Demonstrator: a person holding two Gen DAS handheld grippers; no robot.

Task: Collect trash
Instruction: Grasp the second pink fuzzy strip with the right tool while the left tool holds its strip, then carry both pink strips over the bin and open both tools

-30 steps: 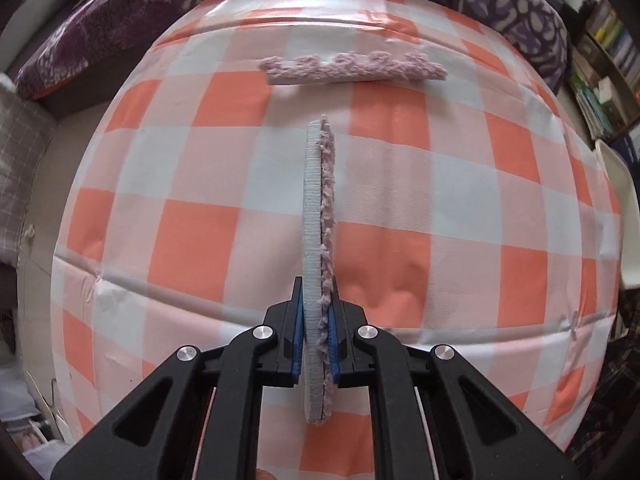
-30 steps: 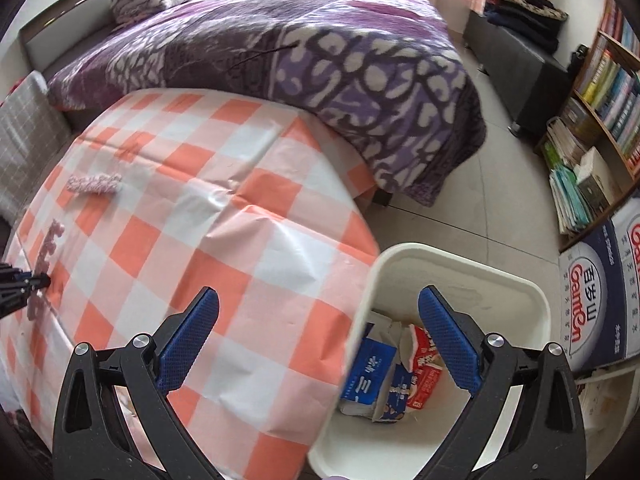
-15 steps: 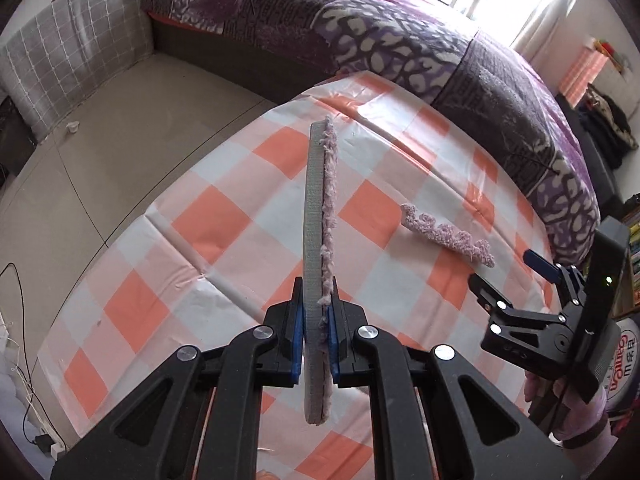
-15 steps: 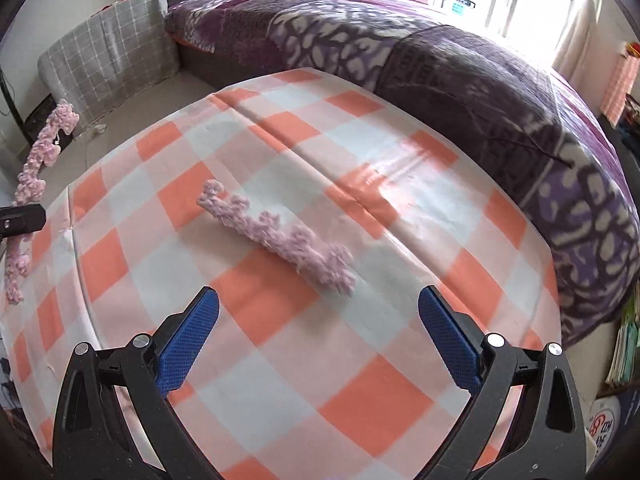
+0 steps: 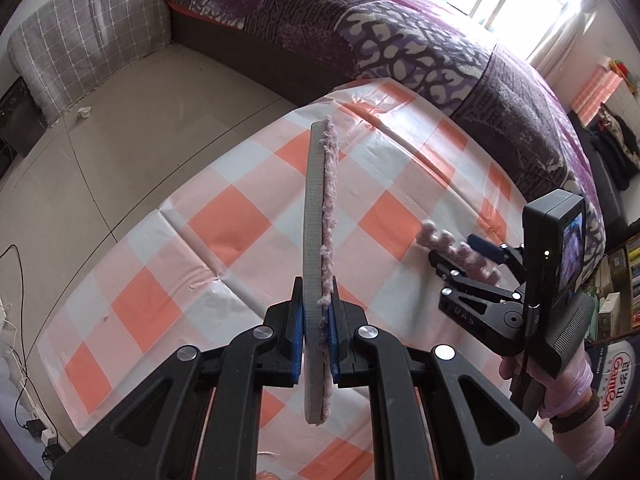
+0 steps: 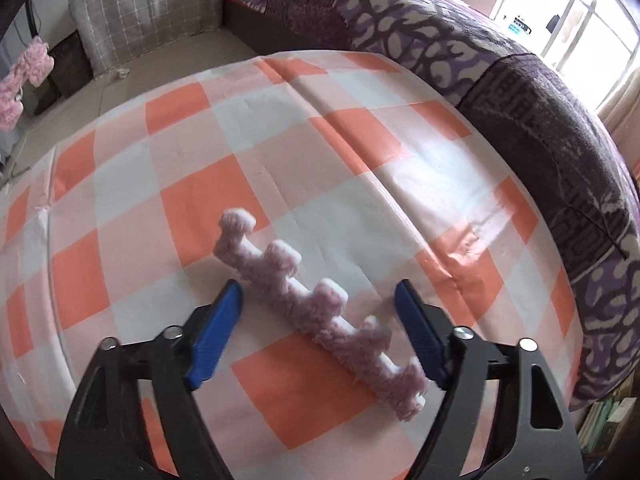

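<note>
My left gripper (image 5: 316,330) is shut on a long grey foam strip with pink fuzz (image 5: 318,216) and holds it edge-on above the checked table. A second pink fuzzy notched strip (image 6: 320,310) lies on the orange-and-white tablecloth (image 6: 200,200). My right gripper (image 6: 320,328) is open, low over the table, with its blue pads (image 6: 216,332) on either side of that strip. The right gripper (image 5: 464,264) and that strip (image 5: 456,250) also show in the left wrist view. The held strip shows at the far left of the right wrist view (image 6: 24,76).
A bed with a purple patterned cover (image 5: 400,40) runs along the table's far side. A grey checked cushion (image 5: 88,40) leans at the left over tiled floor (image 5: 100,152). A blue carton (image 5: 616,376) and shelves with books (image 5: 624,276) stand at the right.
My right gripper has moved in and down over the second fuzzy strip, which now lies between its open fingers. My left gripper still holds its strip, lifted a little and turned.
</note>
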